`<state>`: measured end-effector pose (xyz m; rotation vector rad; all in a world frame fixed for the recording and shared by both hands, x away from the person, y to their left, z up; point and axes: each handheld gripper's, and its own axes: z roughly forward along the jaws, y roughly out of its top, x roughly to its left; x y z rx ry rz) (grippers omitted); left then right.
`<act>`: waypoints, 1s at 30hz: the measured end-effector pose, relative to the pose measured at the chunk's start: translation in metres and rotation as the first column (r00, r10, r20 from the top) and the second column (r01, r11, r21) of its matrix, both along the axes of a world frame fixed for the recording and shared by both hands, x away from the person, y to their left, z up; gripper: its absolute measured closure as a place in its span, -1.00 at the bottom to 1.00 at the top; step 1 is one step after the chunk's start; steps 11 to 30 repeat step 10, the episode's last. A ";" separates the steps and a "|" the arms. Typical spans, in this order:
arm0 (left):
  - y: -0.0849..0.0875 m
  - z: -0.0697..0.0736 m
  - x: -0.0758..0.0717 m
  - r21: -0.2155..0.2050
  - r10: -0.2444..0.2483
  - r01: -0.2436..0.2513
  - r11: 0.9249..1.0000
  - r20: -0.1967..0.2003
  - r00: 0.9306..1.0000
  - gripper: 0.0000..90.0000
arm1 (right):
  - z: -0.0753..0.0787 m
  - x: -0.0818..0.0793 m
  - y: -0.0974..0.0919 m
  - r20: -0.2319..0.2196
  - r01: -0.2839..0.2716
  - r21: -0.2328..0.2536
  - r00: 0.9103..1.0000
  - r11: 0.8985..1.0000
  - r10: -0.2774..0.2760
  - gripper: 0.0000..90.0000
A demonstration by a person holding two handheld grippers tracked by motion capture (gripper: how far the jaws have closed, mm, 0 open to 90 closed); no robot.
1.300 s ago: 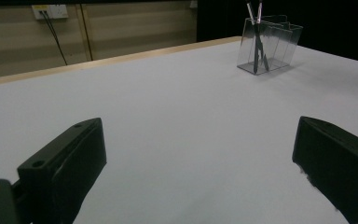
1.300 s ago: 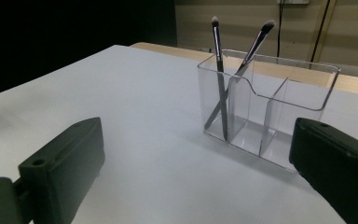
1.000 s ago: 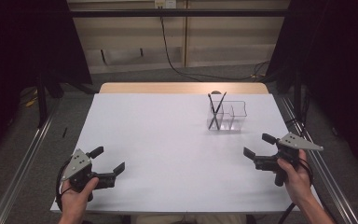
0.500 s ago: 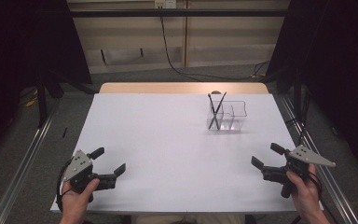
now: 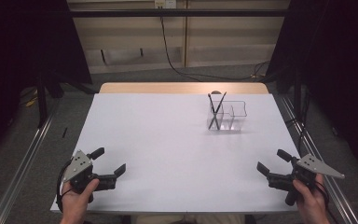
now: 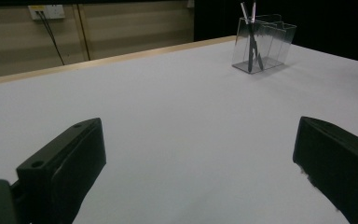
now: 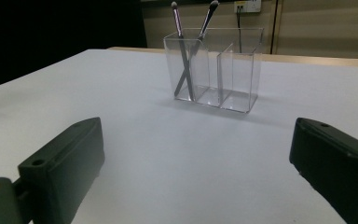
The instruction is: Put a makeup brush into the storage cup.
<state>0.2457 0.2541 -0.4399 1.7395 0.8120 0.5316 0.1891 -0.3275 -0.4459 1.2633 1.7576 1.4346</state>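
Both sets of fingers are spread wide with nothing between them. The left gripper (image 5: 107, 161) sits low over the near-left corner of the bench (image 5: 168, 154), held in the person's left hand (image 5: 77, 198). In the left gripper view its two black fingers (image 6: 63, 163) stand far apart at the bottom corners, with just bare white surface between them.

Same deal on the other side: the right gripper (image 5: 272, 161) is at the near-right corner, close to the bench edge, gripped by the right hand (image 5: 307, 200), with the grey three-cornered plate on top pointing off to the right. In the right gripper view its fingers (image 7: 63, 163) are wide apart too, gripping nothing.

The clear organizer (image 5: 227, 115) stands upright on the far-right part of the bench, well apart from both grippers. The right gripper view shows it best: a see-through box (image 7: 216, 70) with dividers splitting it into compartments. Two makeup brushes (image 7: 186, 51) stand in the left-hand compartment as that view sees it, leaning across each other so they form an X, tips poking out above the rim. The other compartments look bare. From the left gripper view the organizer (image 6: 263, 44) sits far off toward the upper right.

Behind the bench there's a pale wall panel with a power outlet (image 5: 164, 3) and a dark cable (image 5: 168, 46) hanging down from it.
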 end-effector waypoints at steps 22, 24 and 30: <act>0.002 0.000 0.000 -0.009 0.005 -0.005 1.000 0.001 1.000 -0.95 | 0.001 0.005 0.001 0.018 -0.004 -0.007 1.000 1.000 0.004 -0.95; 0.002 0.000 0.000 -0.009 0.005 -0.005 1.000 0.001 1.000 -0.95 | 0.001 0.005 0.001 0.018 -0.004 -0.007 1.000 1.000 0.004 -0.95; 0.002 0.000 0.000 -0.009 0.005 -0.005 1.000 0.001 1.000 -0.95 | 0.001 0.005 0.001 0.018 -0.004 -0.007 1.000 1.000 0.004 -0.95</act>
